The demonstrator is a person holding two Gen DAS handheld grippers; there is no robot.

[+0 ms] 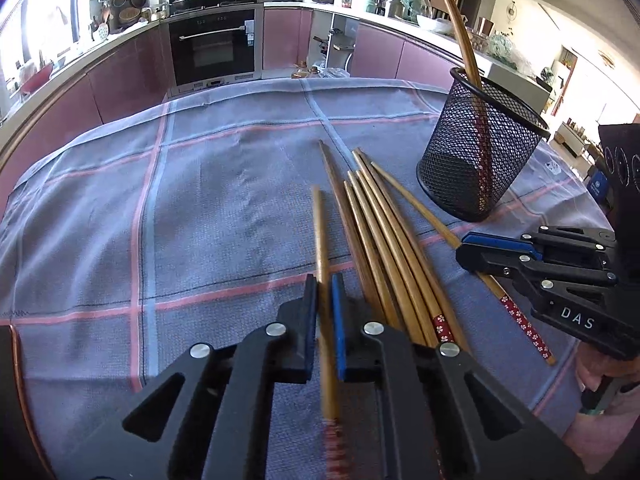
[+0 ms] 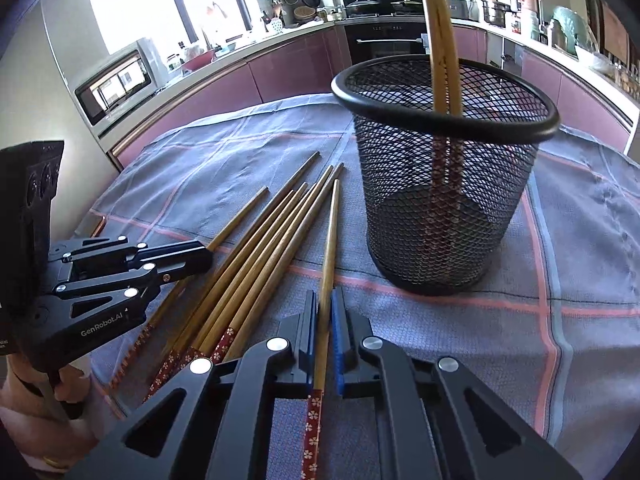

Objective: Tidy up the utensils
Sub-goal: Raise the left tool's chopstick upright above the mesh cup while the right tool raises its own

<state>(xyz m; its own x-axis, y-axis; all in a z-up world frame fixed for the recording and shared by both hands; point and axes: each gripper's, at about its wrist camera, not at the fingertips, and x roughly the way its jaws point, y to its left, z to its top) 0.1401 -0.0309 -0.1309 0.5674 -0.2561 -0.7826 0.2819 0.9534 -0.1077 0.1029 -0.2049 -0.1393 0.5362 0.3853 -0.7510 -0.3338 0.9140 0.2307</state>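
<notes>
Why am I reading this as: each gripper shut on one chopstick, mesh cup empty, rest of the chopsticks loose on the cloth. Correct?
One thing is wrong: the mesh cup is not empty. Two chopsticks in the cup stand in it, leaning on its rim, as the right wrist view shows. The rest holds: the left gripper and the right gripper each grip one chopstick, and the loose chopsticks lie on the cloth.
</notes>
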